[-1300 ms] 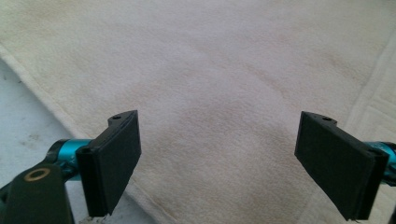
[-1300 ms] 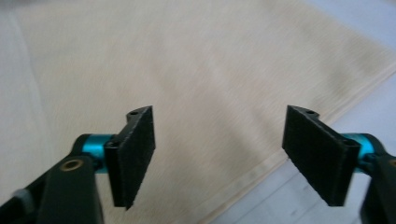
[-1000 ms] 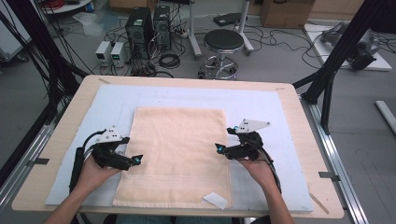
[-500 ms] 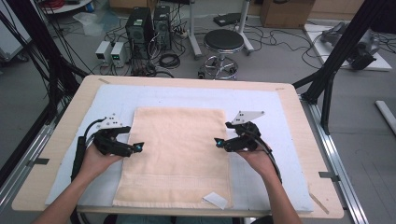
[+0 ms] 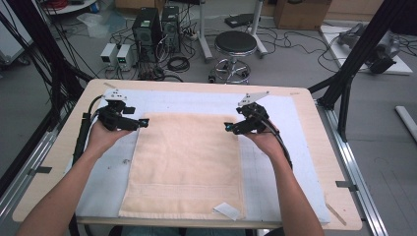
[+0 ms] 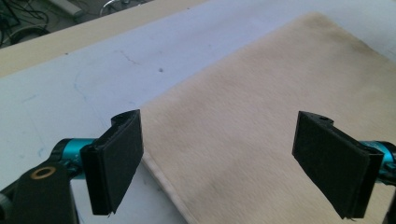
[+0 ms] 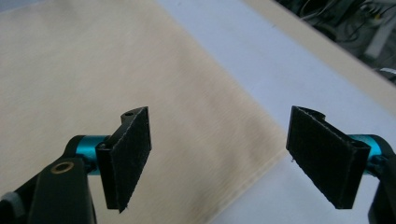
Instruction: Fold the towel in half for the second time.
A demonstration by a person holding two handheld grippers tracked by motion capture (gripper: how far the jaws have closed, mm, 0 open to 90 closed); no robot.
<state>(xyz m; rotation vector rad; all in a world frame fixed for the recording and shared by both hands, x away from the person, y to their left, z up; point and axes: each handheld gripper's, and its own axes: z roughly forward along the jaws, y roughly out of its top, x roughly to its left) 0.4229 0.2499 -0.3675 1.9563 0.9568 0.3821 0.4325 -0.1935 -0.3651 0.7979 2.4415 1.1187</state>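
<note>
A beige towel (image 5: 187,162) lies flat on a pale mat (image 5: 295,162) on the wooden table (image 5: 196,86). My left gripper (image 5: 142,121) hovers over the towel's left edge near its far corner, pointing inward. In the left gripper view the gripper (image 6: 219,163) is open above the towel (image 6: 261,102); its jaws have just been closing a little, with nothing pressed between them. My right gripper (image 5: 227,127) hovers over the towel's right edge near the far corner. In the right gripper view the gripper (image 7: 219,158) stands open above the towel's edge (image 7: 93,70).
A small white tag (image 5: 227,210) lies at the towel's near right corner. Beyond the table stand a round stool (image 5: 235,44), computer boxes (image 5: 156,24) and cables on the floor. A black frame post (image 5: 354,64) rises at the right.
Both hands have moved away from the person along the towel's side edges, from its middle toward its far corners, rising slightly. The towel has not moved.
</note>
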